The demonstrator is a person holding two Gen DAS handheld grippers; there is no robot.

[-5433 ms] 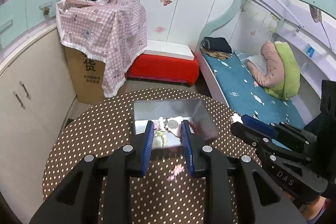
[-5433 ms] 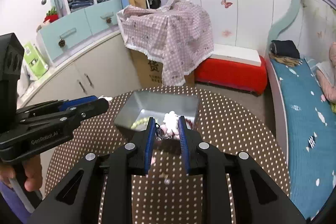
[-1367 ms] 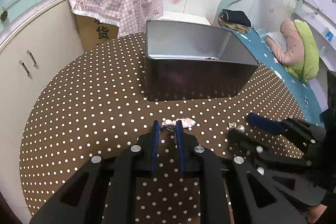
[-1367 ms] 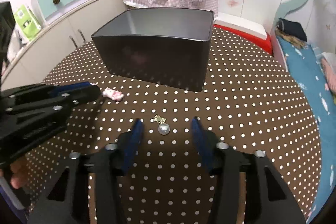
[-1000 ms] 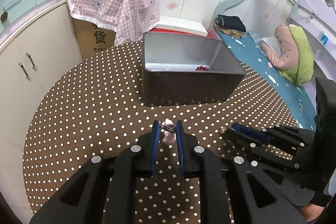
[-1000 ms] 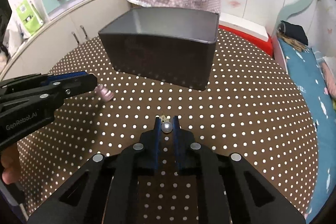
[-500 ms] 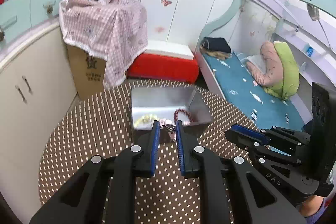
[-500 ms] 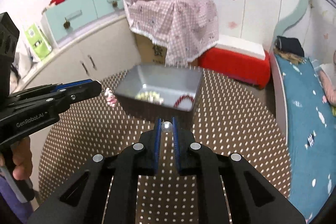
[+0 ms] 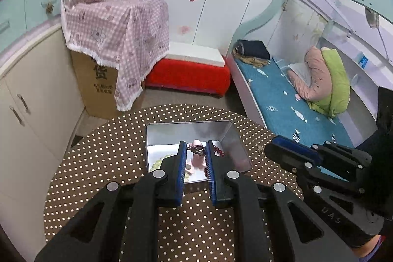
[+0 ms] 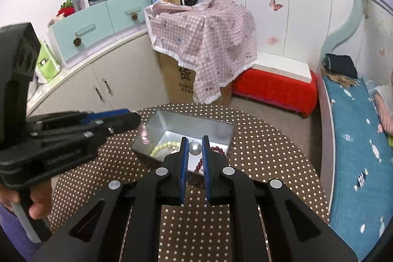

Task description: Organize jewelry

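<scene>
- My left gripper [image 9: 195, 151] pinches the pink charm [image 9: 196, 144] above the tin [image 9: 235, 139]; its clasp may snag.
- My right gripper [image 10: 195, 148] clamps the pearl [image 10: 195, 148] over the tin; released high, it may bounce out.

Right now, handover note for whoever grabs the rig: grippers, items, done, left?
Left gripper: shut on pink charm, held above the metal tin.
Right gripper: shut on pearl earring, also over the tin.
In the tin: yellow bead bracelet, red bead bracelet.
Left: open both over the tin to drop the pieces. No other jewelry visible on the dotted table.
</scene>
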